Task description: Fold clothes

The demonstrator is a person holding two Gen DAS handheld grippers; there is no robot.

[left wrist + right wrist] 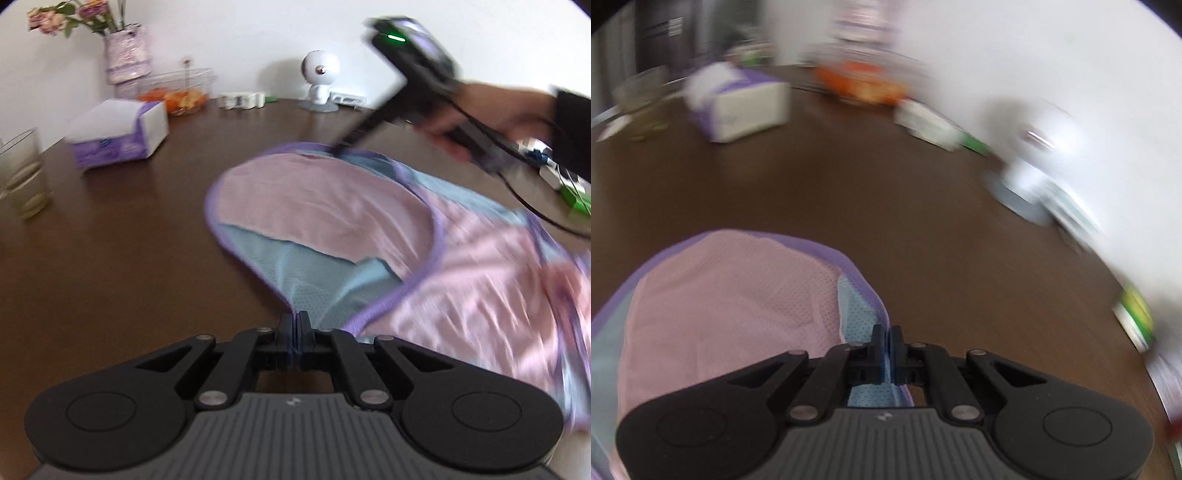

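Note:
A pink and light-blue mesh garment (332, 206) with purple trim lies spread on the dark brown table (110, 258). My left gripper (294, 319) is shut on its near blue edge, the cloth pinched between the pads. In the left wrist view, a hand holds my right gripper (338, 149) at the garment's far purple edge. In the right wrist view, which is blurred, my right gripper (885, 334) is shut on the blue and purple edge of the garment (731, 295).
Along the back stand a tissue box (118, 134), a drinking glass (24, 173), a vase of flowers (127, 55), a clear bowl with orange contents (177, 94), a small white round camera (320, 79) and a power strip with cables (554, 173) at right.

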